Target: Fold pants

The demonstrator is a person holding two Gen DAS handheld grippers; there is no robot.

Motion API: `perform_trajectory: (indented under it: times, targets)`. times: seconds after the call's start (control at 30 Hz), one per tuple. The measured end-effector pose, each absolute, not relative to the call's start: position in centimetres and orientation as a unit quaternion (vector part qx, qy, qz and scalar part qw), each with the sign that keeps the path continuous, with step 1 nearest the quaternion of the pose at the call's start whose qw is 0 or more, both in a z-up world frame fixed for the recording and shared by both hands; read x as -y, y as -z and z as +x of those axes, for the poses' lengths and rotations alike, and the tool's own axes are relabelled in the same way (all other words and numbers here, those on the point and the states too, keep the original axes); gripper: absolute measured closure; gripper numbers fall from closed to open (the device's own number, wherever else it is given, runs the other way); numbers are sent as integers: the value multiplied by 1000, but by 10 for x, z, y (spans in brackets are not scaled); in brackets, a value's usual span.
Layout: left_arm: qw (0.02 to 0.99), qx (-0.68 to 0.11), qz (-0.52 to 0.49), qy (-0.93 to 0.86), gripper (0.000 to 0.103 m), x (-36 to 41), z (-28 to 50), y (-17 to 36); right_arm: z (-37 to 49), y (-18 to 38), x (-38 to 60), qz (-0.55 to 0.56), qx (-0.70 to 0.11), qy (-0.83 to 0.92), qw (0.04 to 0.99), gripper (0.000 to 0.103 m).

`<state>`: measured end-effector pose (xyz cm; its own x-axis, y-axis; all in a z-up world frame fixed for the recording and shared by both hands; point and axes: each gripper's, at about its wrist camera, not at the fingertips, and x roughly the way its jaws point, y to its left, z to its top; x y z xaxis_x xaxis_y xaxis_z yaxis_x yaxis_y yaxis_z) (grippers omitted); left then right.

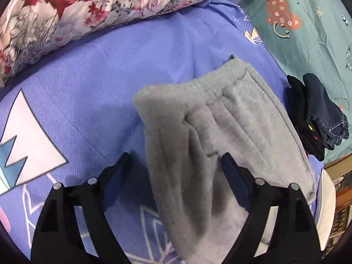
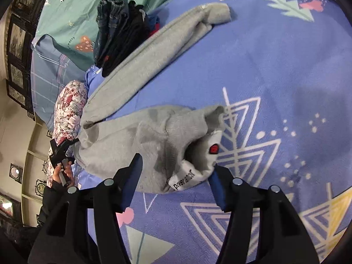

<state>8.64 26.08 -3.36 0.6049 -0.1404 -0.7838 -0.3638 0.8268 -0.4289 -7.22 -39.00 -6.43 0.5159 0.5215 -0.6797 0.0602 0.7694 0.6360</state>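
On the blue patterned bedspread [image 2: 275, 66] a pair of grey sweatpants [image 2: 136, 136] lies spread out: one leg runs straight up toward a cuff at the far end, while the other is bunched in a heap near the right gripper [image 2: 176, 173], its white inner waistband with a printed label and a red mark turned outward.

The right gripper points down at that heap from low in its view, fingers spread wide on either side of the bunched cloth; the right finger sits just beside the waistband, and nothing is clamped between the pads.

In the left wrist view the left gripper [image 1: 173, 167] hangs over the sweatpants [image 1: 220, 136] with its jaws released and wide apart, a folded ridge of grey fabric running between them. Whether the pads touch the cloth cannot be told. In the right wrist view the person's left hand [image 2: 62, 173] shows at the far edge, wrapped round the handle of its gripper.

Beside the sweatpants lies a dark pile of clothes [image 1: 316, 114], resting on a teal sheet [image 1: 314, 33]. A floral pillow [image 1: 72, 11] lies along the bedspread's edge.
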Motion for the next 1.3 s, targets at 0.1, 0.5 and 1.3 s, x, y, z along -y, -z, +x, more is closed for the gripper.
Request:
perform_trajectory:
  times: [0.1,0.5,1.3]
  targets:
    - [851,-448,-272,-39,75,-252,94,33,-61,68,373,285,-483,-154,814,70]
    - [888,-374,-267,27,89,-222,12,-54,-125,-57,434,298,-312,-176,885,90]
    - [865,-491,-104,20,31,-153,-23,21,-118,50,431,231,-513,-79,823,69]
